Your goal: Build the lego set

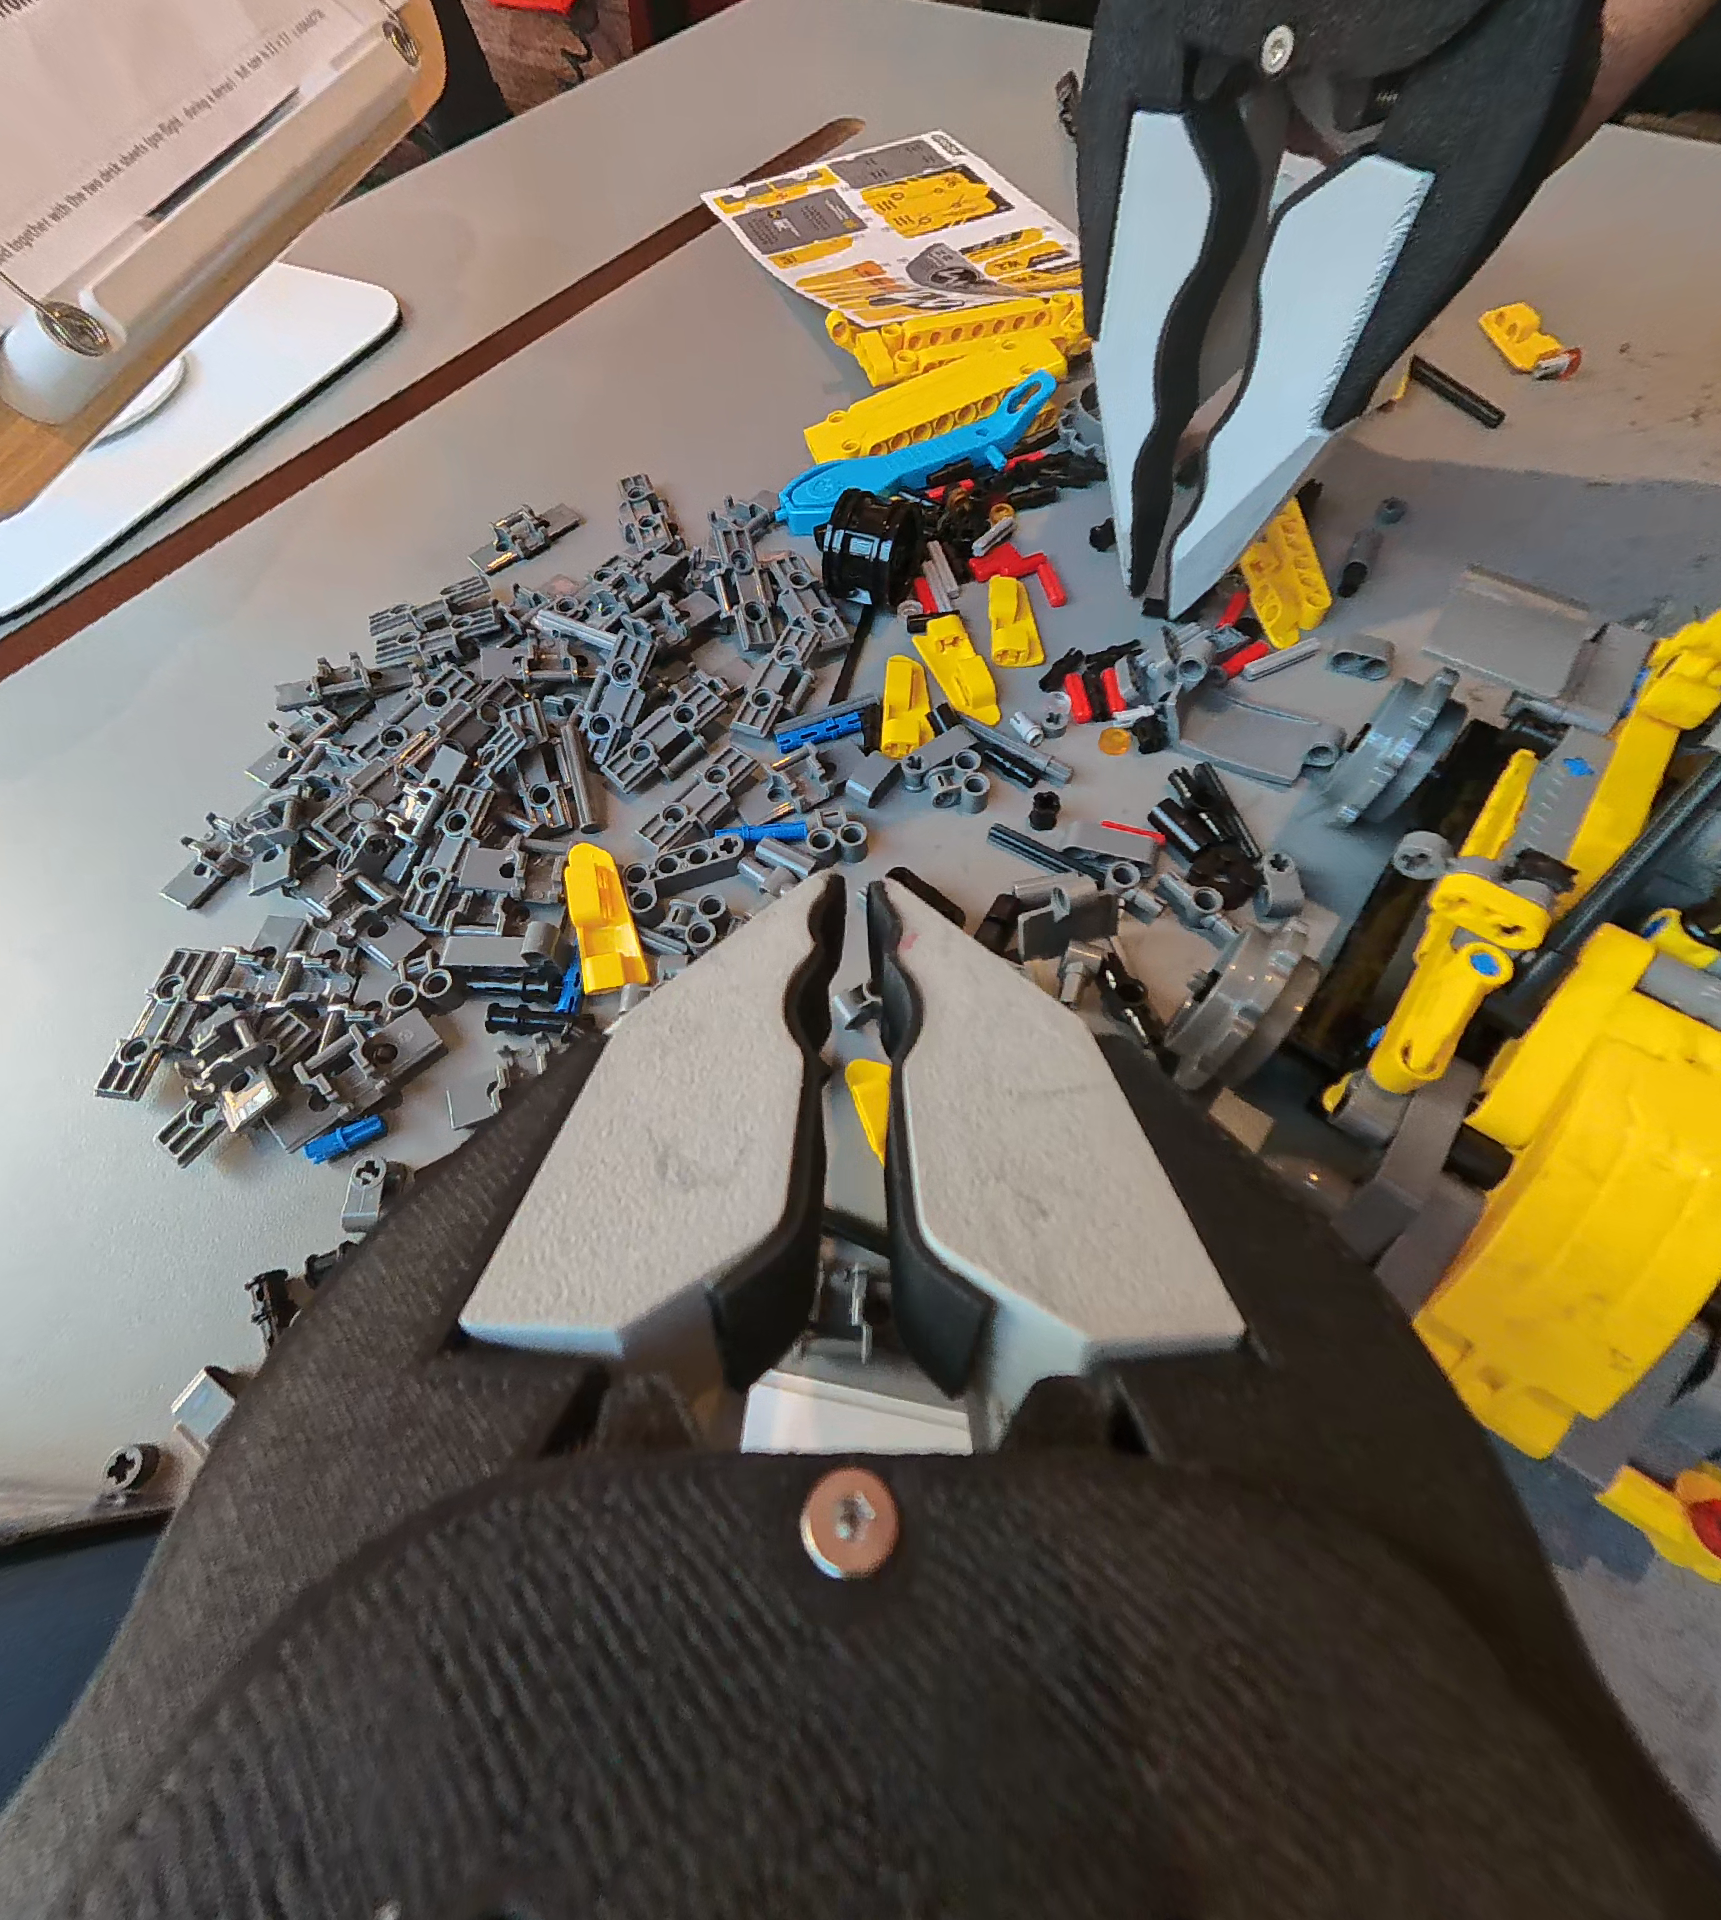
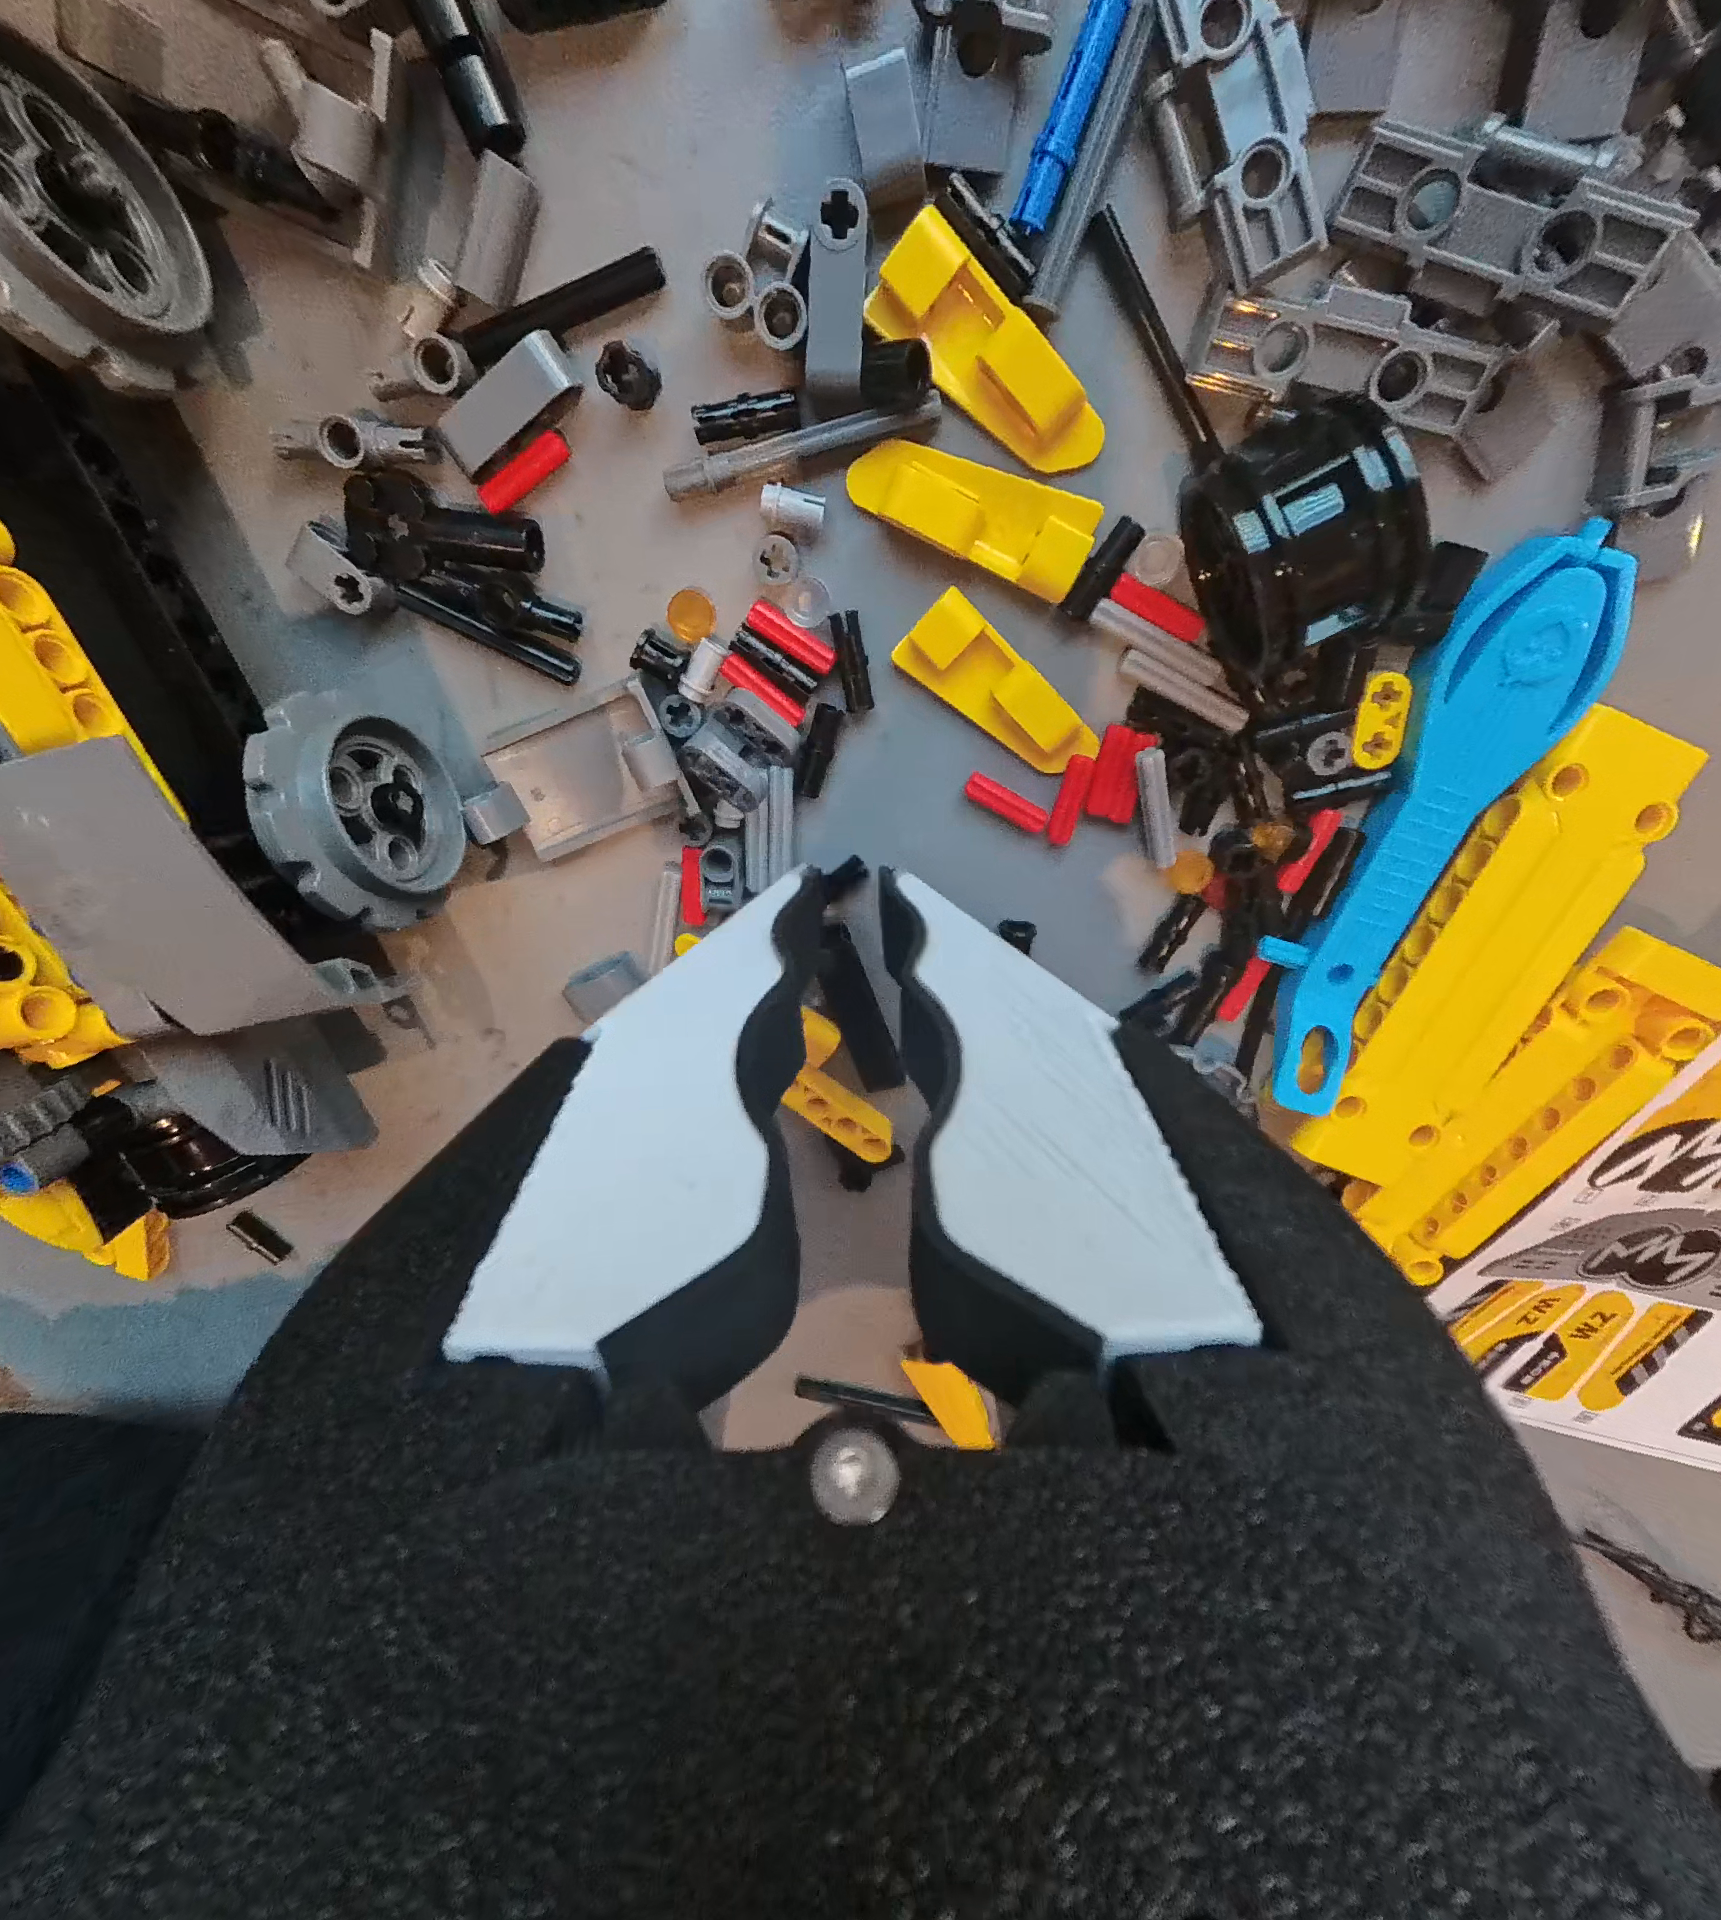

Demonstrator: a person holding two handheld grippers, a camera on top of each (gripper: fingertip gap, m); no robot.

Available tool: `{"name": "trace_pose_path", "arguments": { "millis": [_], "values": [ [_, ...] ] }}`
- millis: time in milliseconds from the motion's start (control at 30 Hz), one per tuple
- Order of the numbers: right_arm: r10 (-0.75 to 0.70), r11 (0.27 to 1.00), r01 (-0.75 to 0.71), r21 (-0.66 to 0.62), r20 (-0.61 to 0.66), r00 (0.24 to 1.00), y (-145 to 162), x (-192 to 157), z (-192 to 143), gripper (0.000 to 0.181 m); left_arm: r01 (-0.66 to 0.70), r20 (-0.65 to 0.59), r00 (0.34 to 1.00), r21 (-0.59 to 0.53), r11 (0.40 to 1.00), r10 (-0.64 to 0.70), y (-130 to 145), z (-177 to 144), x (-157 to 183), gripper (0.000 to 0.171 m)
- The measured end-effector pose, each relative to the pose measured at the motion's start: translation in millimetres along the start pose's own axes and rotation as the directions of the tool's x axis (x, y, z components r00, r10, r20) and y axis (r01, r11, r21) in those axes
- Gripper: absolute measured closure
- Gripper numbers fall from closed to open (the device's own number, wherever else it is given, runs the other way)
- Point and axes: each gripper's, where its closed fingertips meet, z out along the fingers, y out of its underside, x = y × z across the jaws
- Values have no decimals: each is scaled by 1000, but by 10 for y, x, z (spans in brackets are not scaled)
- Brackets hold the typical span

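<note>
My left gripper (image 1: 858, 894) is shut and empty. It hovers over loose toy building pieces, just right of a big pile of dark grey pieces (image 1: 440, 831) and a yellow panel piece (image 1: 601, 920). My right gripper (image 2: 851, 878) points down into the mixed small pieces, its tips at the table, and also shows in the left wrist view (image 1: 1162, 608). Its jaws are nearly together on a small black pin (image 2: 843, 869). A black axle (image 2: 861, 997) and a yellow beam (image 2: 835, 1112) lie under its fingers. A half-built yellow and grey vehicle model (image 1: 1562, 1195) stands to the right.
A blue separator tool (image 2: 1490, 748), a black wheel hub (image 2: 1303, 530), long yellow beams (image 2: 1521, 935) and a sticker sheet (image 2: 1666, 1278) lie nearby. The model's grey wheels (image 2: 357, 810) are close to the right gripper. A white stand base (image 1: 139, 416) sits far left. The table edge (image 1: 4, 1496) is near left. The gap from one gripper's tips to the other's is roughly 15 centimetres. The black wheel hub (image 2: 1303, 530) lies some 8 centimetres from my right tips, 12 centimetres from my left tips. My left wrist view (image 1: 872, 535) looks at it from another angle.
</note>
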Motion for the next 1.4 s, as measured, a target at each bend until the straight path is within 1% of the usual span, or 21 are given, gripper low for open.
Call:
{"name": "trace_pose_path", "arguments": {
  "millis": [200, 300, 367, 500, 600, 667, 700, 767, 833, 900, 933, 1000, 1033, 1100, 1200, 1267, 1333, 1400],
  "values": [
    [2, 1000, -2, -6, 14, 1000, -9, -16, 31, 170, -2, 4, 1000, -2, 1000, 2, 0, -3, -8, 171],
    [-4, 1000, 4, -10, 28, 1000, -7, -35, 38, 177, 0, 5, 1000, 0, 1000, 0, -3, -5, -11, 171],
    [-25, 1000, 25, -11, 12, 1000, -13, -33, 33, 177, -2, 4, 1000, -4, 1000, 2, 4, 1, -4, 171],
    [-31, 999, 31, 38, 0, 1000, -85, -23, -43, 177, -10, 6, 1000, -10, 1000, 10, 15, 8, 1, 171],
    [-17, 997, 21, 73, -51, 999, -96, 49, -161, 177, -7, 6, 1000, -3, 1000, 7, -1, -1, 2, 171],
    [39, 991, -27, 131, -84, 996, -106, 49, -330, 177, -4, 0, 1000, 5, 1000, 4, -15, -5, 13, 171],
    [64, 979, -45, 197, -93, 994, -141, 7, -441, 177, -6, 1, 1000, 5, 1000, 6, -14, -4, 13, 171],
    [109, 933, -67, 352, -100, 989, -184, -141, -685, 176, -7, 5, 1000, -1, 1000, 7, -3, -5, 2, 171],
    [163, 896, -97, 434, -117, 980, -31, -287, -879, 176, 0, 2, 1000, 11, 1000, 0, -24, -20, 0, 171],
    [246, 859, -145, 491, -147, 958, 228, -377, -1036, 176, 7, -4, 1000, 21, 1000, -7, -44, -34, 8, 171],
    [278, 828, -187, 528, -99, 955, 330, -496, -1081, 177, 6, -4, 1000, 20, 1000, -6, -46, -37, 10, 171],
    [294, 780, -288, 556, 82, 952, 485, -858, -1042, 177, -1, 4, 1000, 18, 1000, 1, -52, -44, 4, 171],
    [316, 775, -326, 542, 114, 942, 587, -972, -964, 177, -5, 7, 1000, 22, 1000, 5, -61, -49, 3, 171],
    [312, 796, -339, 501, 139, 940, 735, -1234, -747, 176, -8, 10, 1000, 26, 1000, 8, -70, -54, 3, 171],
    [285, 817, -318, 481, 143, 948, 799, -1543, -449, 176, -22, 20, 1000, 30, 999, 21, -84, -70, 3, 171],
    [302, 841, -317, 438, 107, 947, 893, -1601, -263, 176, -41, 32, 999, 40, 998, 40, -109, -88, 6, 171],
    [294, 845, -314, 432, 113, 949, 919, -1680, -180, 176, -50, 39, 998, 45, 998, 48, -121, -99, 1, 171],
    [307, 853, -313, 417, 82, 948, 974, -1676, -125, 176, -43, 36, 998, 43, 998, 41, -110, -95, -6, 171]
  ]
}}
